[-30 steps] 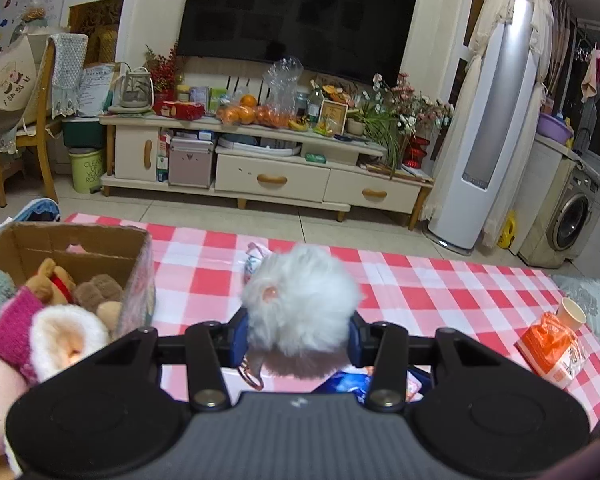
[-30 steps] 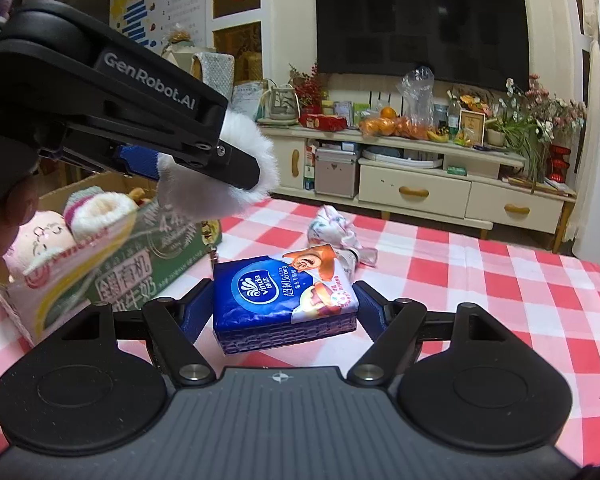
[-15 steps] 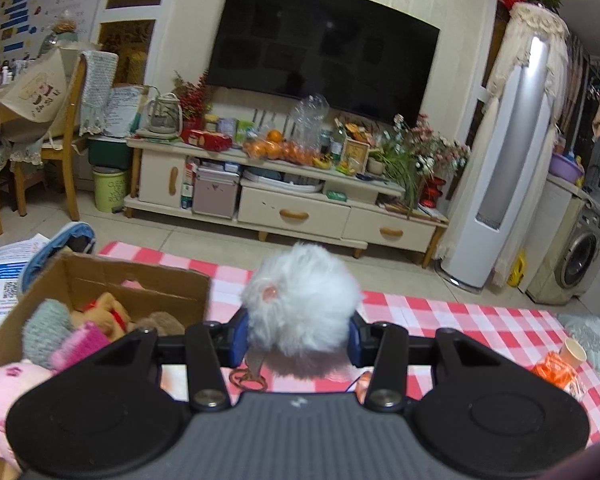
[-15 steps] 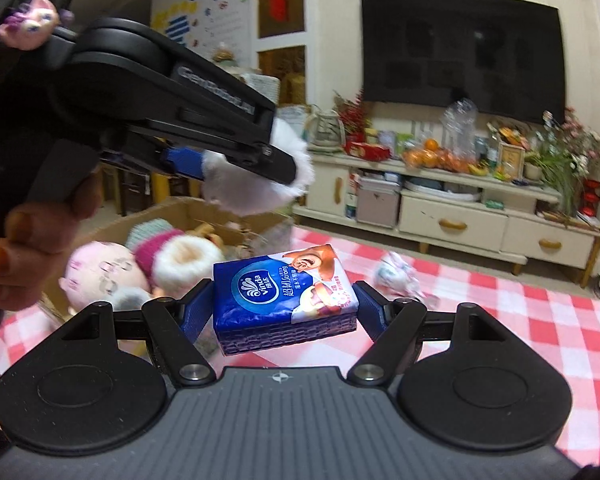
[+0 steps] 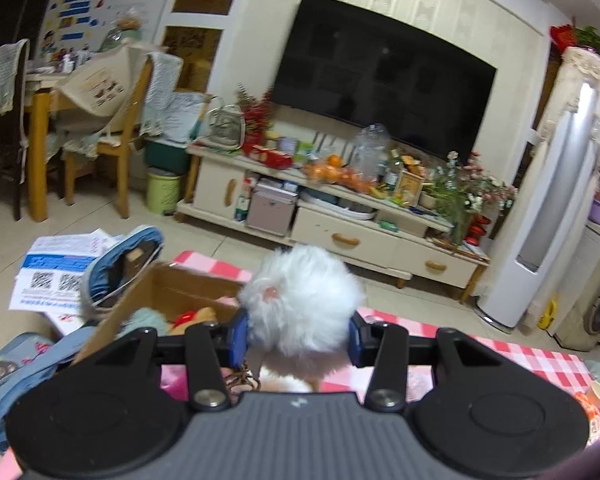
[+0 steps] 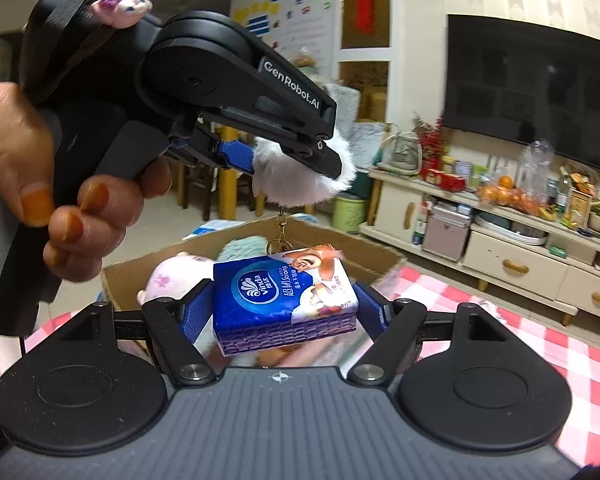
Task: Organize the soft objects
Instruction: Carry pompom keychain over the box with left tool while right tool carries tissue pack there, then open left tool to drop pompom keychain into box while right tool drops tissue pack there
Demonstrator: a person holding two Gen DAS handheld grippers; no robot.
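My left gripper (image 5: 296, 336) is shut on a white fluffy pom-pom keychain (image 5: 300, 300) and holds it above the open cardboard box (image 5: 168, 284). The pom-pom (image 6: 300, 184) and its metal ring also show in the right wrist view, hanging over the box (image 6: 372, 256). My right gripper (image 6: 286, 304) is shut on a blue tissue pack (image 6: 284, 300), held just in front of the box. Plush toys (image 6: 168, 280) lie inside the box.
A red-and-white checked cloth (image 6: 540, 344) covers the table. A paper cup (image 5: 598, 390) and an orange packet stand at the table's right edge. Denim bags (image 5: 120, 264) and papers lie on the floor left of the box. A TV cabinet stands behind.
Both grippers have moved left, toward and over the cardboard box, each still holding its object. The left gripper has risen and the box now lies below it.
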